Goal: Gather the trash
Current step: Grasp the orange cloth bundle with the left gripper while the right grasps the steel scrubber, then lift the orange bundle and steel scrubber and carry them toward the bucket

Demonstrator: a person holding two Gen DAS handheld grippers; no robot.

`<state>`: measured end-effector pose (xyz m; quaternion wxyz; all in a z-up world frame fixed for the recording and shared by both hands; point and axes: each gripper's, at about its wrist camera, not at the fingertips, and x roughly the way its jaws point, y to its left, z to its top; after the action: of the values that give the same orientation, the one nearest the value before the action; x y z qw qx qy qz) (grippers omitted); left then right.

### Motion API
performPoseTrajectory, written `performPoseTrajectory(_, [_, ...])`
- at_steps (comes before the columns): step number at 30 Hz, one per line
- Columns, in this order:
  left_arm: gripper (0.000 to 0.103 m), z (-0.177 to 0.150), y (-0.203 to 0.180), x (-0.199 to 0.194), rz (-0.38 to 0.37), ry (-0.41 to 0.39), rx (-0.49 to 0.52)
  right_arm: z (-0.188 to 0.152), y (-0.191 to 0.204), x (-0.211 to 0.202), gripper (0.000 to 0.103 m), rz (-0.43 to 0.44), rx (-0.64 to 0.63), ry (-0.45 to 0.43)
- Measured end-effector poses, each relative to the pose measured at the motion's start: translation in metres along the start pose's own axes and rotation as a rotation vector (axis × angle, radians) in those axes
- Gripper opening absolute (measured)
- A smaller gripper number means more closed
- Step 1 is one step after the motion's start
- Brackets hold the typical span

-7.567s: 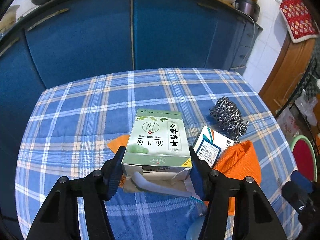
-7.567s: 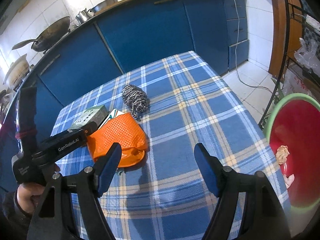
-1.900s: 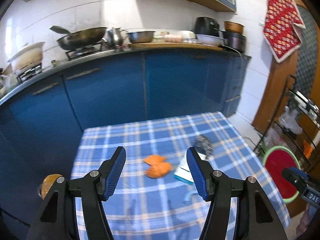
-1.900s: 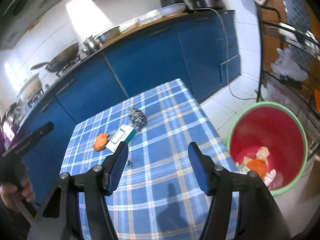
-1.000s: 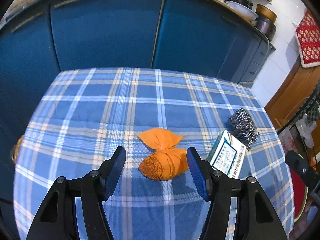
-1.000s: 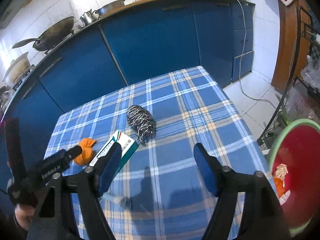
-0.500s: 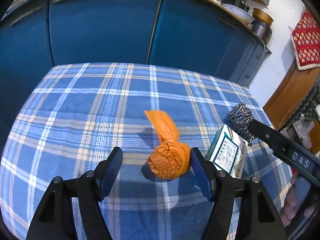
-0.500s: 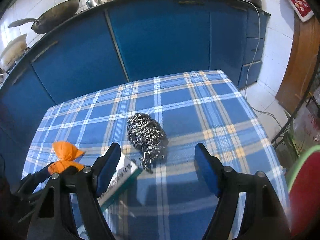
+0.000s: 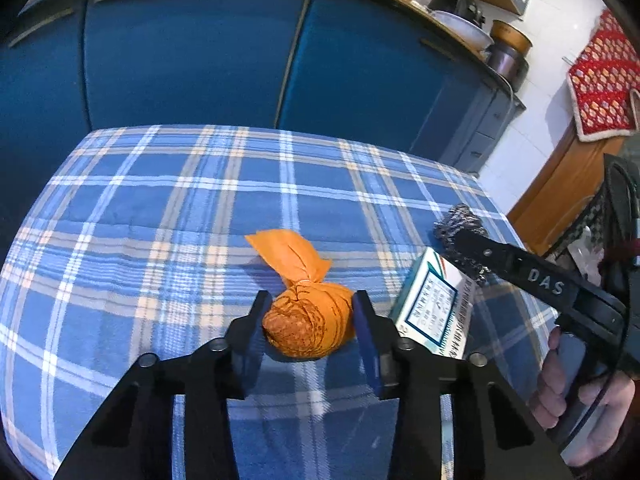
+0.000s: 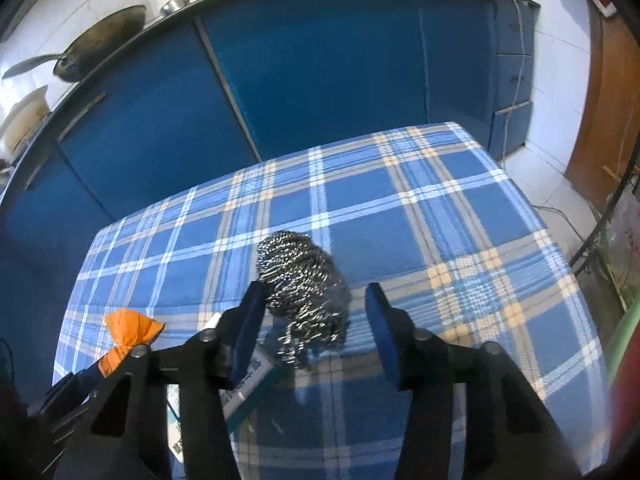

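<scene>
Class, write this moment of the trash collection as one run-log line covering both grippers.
left hand-held gripper: closing, shut on orange bundle | right hand-held gripper: closing around steel scourer, not yet gripped | box: on table

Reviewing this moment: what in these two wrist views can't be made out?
- Red bin: right wrist view, cut off by the right edge; contents unseen.
- Small box: left wrist view, print too small to read; in the right wrist view the right gripper covers most of it.
- Orange bundle: contents wrapped, unseen.
- Steel scrubber: whether the right pad touches it is unclear.
</scene>
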<state>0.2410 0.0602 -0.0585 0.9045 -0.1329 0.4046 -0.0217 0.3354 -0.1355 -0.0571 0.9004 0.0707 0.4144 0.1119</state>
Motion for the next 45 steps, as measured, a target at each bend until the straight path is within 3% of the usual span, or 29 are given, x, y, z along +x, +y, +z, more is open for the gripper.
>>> performPoseTrajectory(5, [0.034, -0.001, 0.000, 0.000, -0.014, 0.002, 0.000, -0.004, 0.005, 0.003, 0.037, 0.021, -0.016, 0.013])
performPoseTrajectory(10, [0.032, -0.001, -0.003, -0.001, -0.011, 0.000, 0.016, -0.005, 0.007, -0.003, 0.034, 0.014, -0.023, 0.008])
performPoseTrajectory(28, [0.030, 0.001, -0.014, -0.033, -0.002, -0.050, 0.028, -0.023, -0.013, -0.098, 0.033, 0.023, -0.003, -0.103])
performPoseTrajectory(45, [0.030, -0.010, -0.073, -0.094, -0.059, -0.112, 0.123, -0.059, -0.052, -0.193, 0.033, 0.000, 0.082, -0.172])
